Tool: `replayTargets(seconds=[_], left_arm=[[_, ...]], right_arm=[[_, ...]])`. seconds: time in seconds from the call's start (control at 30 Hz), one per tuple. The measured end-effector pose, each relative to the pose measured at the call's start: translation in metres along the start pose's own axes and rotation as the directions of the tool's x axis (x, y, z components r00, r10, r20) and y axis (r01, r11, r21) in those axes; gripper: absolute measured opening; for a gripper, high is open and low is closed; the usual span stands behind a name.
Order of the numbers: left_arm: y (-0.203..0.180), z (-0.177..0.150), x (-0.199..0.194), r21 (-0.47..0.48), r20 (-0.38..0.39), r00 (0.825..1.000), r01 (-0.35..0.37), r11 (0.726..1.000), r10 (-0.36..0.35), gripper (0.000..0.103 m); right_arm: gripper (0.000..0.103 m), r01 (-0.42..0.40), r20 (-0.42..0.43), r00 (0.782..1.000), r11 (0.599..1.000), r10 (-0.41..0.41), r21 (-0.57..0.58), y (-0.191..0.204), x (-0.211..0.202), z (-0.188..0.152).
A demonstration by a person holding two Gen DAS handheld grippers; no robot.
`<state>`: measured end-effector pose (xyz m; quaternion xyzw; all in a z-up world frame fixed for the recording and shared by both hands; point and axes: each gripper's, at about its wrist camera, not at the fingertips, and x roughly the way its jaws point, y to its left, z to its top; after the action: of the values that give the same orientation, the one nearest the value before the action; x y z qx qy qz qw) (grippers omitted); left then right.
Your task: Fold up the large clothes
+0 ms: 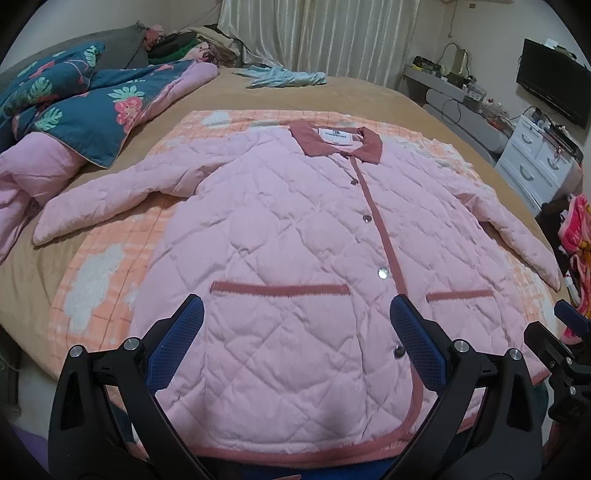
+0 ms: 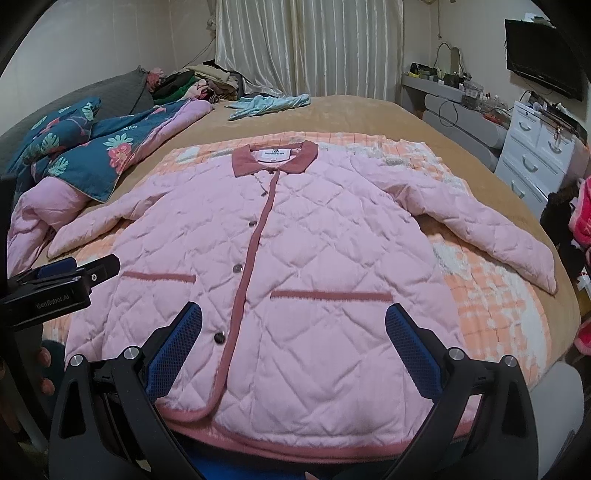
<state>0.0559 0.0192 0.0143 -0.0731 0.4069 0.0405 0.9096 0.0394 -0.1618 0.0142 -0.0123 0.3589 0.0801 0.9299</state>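
At the far left of the bed lies a bunched quilt with a dark blue flower print and a pink lining. Just beside it, the left sleeve of a pink quilted jacket reaches out toward the bed's edge. The jacket lies flat and face up on an orange checked blanket, buttoned down the front, collar pointing away toward the curtain. The left gripper hovers over the jacket's near hem, its blue-padded fingers spread wide and holding nothing; the left pocket trim shows between them. Further right, the right gripper hangs likewise over the hem, fingers apart and empty, beside the front placket. The jacket's right sleeve slants down toward the right bed edge. A pale blue garment lies crumpled at the far side of the bed. On the right stand a white drawer chest and a dark screen on the wall.
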Motion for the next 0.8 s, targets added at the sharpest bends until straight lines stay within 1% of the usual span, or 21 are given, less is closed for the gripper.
replayTargets(seconds=[0.43,0.53,0.63,0.8], left_arm=[[-0.006,0.044,0.021,-0.023,0.001,1.0,0.012,1.0,-0.012,0.095],[-0.011,0.055,0.03,-0.018,-0.009,1.0,0.004,1.0,-0.004,0.095],[-0.016,0.066,0.04,-0.019,-0.019,1.0,0.008,1.0,-0.009,0.095],[-0.03,0.082,0.056,-0.006,-0.038,0.999,0.029,1.0,-0.03,0.095]], right_arm=[[0.099,-0.005,0.025,1.0,0.999,0.004,0.045,-0.014,0.029,0.059],[0.099,-0.009,0.032,0.999,0.998,0.007,0.064,-0.02,0.036,0.073],[0.099,0.005,0.035,0.999,0.997,-0.007,0.076,-0.025,0.045,0.084],[0.099,0.016,0.031,0.999,0.993,-0.02,0.116,-0.041,0.058,0.096]])
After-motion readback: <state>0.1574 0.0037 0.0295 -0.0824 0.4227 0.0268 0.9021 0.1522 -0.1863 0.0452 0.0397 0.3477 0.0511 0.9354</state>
